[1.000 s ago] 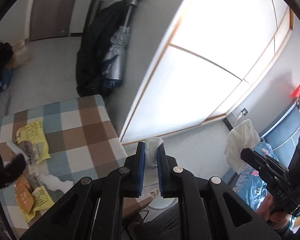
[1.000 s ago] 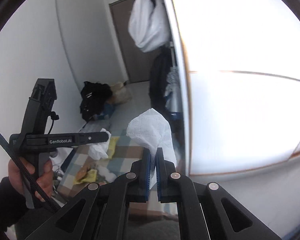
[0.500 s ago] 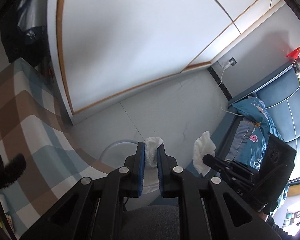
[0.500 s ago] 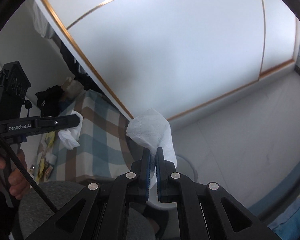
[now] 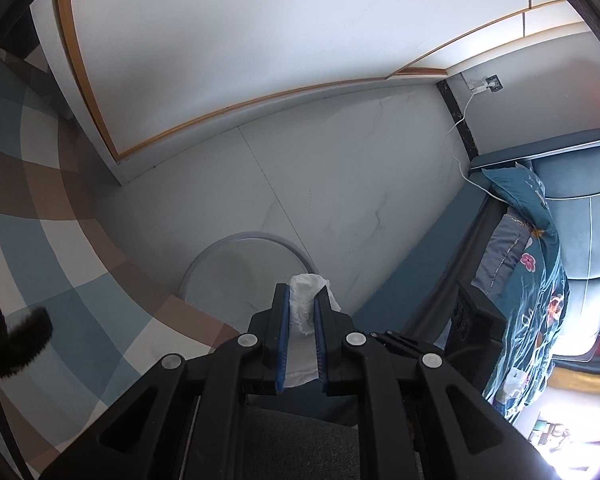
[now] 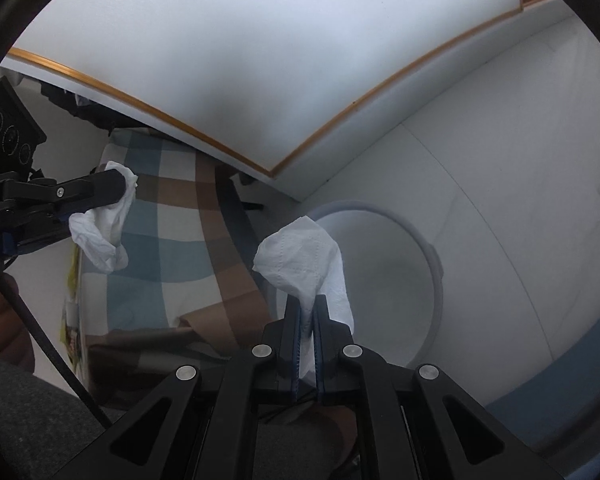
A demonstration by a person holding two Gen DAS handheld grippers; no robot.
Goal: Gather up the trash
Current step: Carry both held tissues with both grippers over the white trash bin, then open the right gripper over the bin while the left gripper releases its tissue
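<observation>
Right wrist view: right tongs [image 6: 307,312] opening, crumpled tissue [image 6: 300,252] standing upright between pads, over white bin [image 6: 436,264], contents unseen. Left tongs [image 5: 302,304] clenched on second tissue [image 5: 306,300], bin near

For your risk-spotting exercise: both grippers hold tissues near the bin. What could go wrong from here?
1. The right gripper is opening on its tissue, which sits near the bin rim; it might land outside.
2. The left gripper pinches its tissue at the bin edge beside the checked cloth; released here, it may miss.
</observation>
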